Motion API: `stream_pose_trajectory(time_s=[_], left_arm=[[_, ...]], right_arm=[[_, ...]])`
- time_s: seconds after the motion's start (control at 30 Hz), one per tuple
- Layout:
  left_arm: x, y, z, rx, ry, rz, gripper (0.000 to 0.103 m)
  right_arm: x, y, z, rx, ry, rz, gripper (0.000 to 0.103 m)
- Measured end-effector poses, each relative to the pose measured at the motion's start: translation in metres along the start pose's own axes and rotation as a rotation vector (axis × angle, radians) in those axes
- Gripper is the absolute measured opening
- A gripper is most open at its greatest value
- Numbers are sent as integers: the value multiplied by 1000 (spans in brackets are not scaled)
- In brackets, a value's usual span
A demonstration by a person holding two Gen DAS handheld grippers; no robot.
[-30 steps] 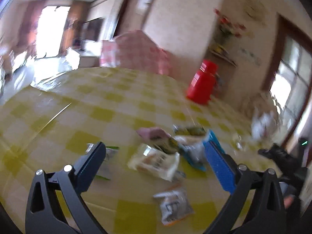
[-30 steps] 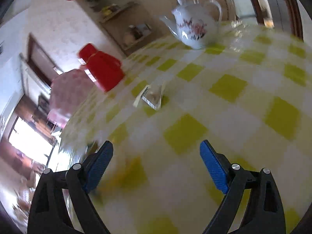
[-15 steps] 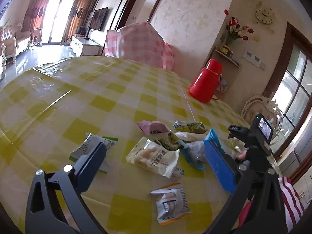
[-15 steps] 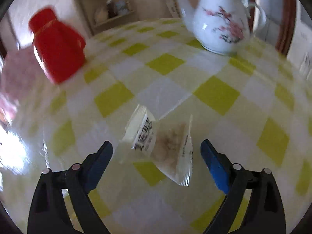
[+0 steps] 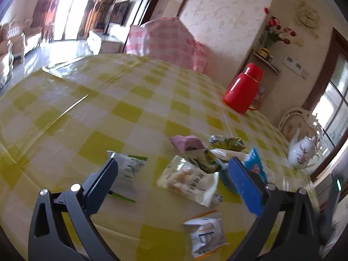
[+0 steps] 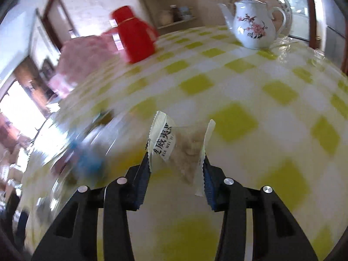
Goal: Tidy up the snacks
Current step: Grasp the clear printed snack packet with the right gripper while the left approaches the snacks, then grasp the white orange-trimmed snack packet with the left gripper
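Observation:
In the right wrist view my right gripper [image 6: 175, 169] is shut on a clear snack packet [image 6: 180, 145] with white crimped ends, held just above the yellow-checked tablecloth [image 6: 250, 100]. In the left wrist view my left gripper [image 5: 174, 174] is open and empty, hovering over a loose pile of snacks: a white packet [image 5: 189, 180] between the fingers, a green-white packet [image 5: 128, 174] by the left finger, a pink one [image 5: 187, 143], a green one [image 5: 227, 142], a blue one [image 5: 254, 165] and a small white-orange one [image 5: 206, 235] nearest the camera.
A red thermos [image 5: 243, 89] stands far right on the table, also in the right wrist view [image 6: 134, 37]. A white floral teapot [image 6: 254, 26] sits at the far edge, also in the left wrist view [image 5: 302, 152]. A pink checked chair cover [image 5: 165, 37] is behind the table.
My right gripper has closed on the clear packet that lay between its open fingers and lifted it slightly. My left gripper stays open over the pile and has shifted a little.

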State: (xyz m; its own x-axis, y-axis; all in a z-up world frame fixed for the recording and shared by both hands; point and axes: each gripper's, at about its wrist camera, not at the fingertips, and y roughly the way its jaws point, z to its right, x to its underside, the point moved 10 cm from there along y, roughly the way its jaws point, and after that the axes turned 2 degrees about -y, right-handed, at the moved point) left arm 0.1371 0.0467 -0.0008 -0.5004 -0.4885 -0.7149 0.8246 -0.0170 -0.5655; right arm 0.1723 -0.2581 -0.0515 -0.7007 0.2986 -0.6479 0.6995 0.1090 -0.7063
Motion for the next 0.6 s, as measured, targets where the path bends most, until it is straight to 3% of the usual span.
stream_pose_trajectory(time_s=[0.1,0.2,0.23,0.37,0.43,0.57,0.6], left_arm=[[11,11,6,53,14,-131,101],[41,16,30,110,130,-323,101],[49,15,39,120,184,-344,101],[80,22,59,25,477,-359,101],[92,29,56,19,482,-411,101],[96,40,45,-44,537,-406,100],[97,40,46,-47,570,-405,95]], right_arm=[[35,-33,-20,-53,-31,10,44],[62,-59,-28,-53,-66,41,44],[67,-63,-28,-56,-62,40,44],[79,-72,-19,-83,-19,32,44],[78,-76,-16,-88,-10,41,44],[75,-75,-14,-104,-2,38,45],[74,-74,-14,-108,2,34,45]])
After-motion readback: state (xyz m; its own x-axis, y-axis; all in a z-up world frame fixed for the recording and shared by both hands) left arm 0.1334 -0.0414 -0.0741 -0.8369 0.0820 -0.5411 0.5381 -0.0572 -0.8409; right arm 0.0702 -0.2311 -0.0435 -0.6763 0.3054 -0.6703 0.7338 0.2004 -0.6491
